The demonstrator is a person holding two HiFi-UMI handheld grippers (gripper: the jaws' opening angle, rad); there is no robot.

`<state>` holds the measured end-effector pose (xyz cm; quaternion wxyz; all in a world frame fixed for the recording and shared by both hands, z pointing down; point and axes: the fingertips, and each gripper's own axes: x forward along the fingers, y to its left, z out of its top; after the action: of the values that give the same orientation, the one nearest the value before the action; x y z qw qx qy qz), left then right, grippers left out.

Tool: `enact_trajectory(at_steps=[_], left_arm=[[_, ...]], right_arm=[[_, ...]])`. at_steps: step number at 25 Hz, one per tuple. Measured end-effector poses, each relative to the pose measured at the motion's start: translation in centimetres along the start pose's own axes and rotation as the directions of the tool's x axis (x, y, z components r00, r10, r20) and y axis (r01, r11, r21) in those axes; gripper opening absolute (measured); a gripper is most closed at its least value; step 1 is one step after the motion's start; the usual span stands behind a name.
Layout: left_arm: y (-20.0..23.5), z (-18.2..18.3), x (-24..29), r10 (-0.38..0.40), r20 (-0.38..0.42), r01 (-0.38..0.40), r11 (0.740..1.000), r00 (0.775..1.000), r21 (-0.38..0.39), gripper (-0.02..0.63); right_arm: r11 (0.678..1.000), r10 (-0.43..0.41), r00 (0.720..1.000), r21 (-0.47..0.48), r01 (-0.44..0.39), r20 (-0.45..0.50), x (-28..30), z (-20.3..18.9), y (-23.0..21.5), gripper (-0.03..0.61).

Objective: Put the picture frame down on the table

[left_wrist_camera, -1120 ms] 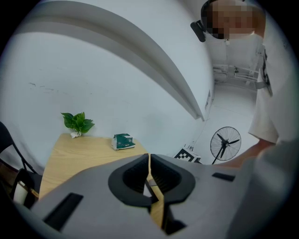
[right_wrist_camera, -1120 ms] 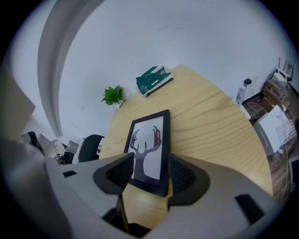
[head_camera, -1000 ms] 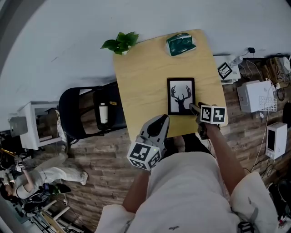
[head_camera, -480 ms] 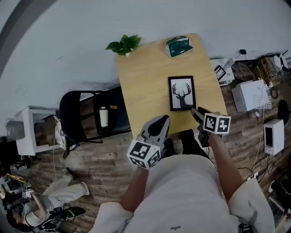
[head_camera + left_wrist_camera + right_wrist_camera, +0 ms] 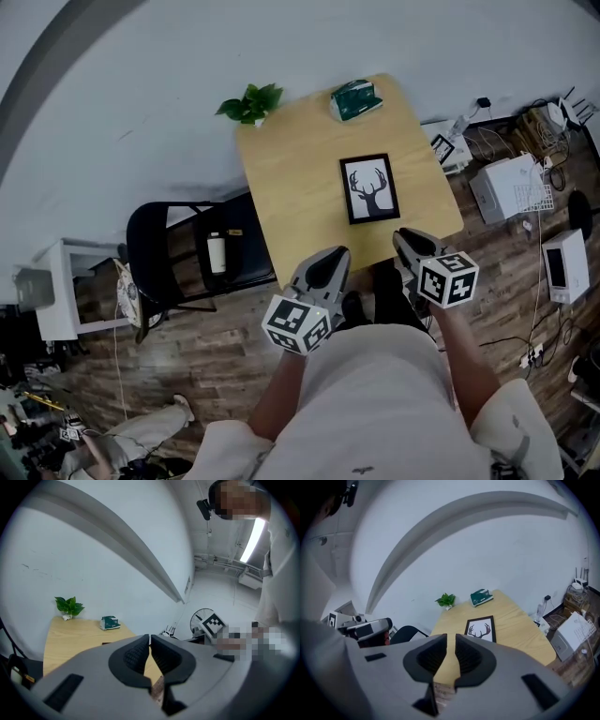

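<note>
Item: picture frame, deer print, lay flat on the table, clear of both grippers. Judged light, rigid, front possibly fragile (best taken by a long edge). Right gripper was empty, its jaws just closing to a narrow gap. Left gripper was closed and empty.

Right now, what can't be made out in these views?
- picture frame: in the left gripper view, almost all of it is hidden behind the left gripper body.
- green pack: print too small to read in every view.
- bottle on the chair: label too small, head view.
- person on the floor, head view: cut off by the lower left edge.
</note>
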<state>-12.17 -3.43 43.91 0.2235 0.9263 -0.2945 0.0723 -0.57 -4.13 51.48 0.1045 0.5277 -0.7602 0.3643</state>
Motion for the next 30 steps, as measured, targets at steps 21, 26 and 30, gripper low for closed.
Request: enact_trajectory(at_steps=[21, 26, 30], left_arm=[[-2.6, 0.3, -4.0, -0.039, 0.027, 0.037, 0.998, 0.999, 0.044, 0.015], [-2.4, 0.6, -4.2, -0.031, 0.033, 0.029, 0.998, 0.999, 0.054, 0.015], [-2.7, 0.9, -3.8, -0.022, 0.032, 0.020, 0.998, 0.999, 0.060, 0.015]], right_arm=[[0.987, 0.046, 0.982, -0.161, -0.016, 0.186, -6.4, 1.6, 6.9, 0.000], [0.984, 0.058, 0.974, -0.178, -0.018, 0.218, -7.4, 2.5, 7.1, 0.000], [0.981, 0.066, 0.968, -0.190, -0.019, 0.243, -8.3, 3.4, 7.2, 0.000]])
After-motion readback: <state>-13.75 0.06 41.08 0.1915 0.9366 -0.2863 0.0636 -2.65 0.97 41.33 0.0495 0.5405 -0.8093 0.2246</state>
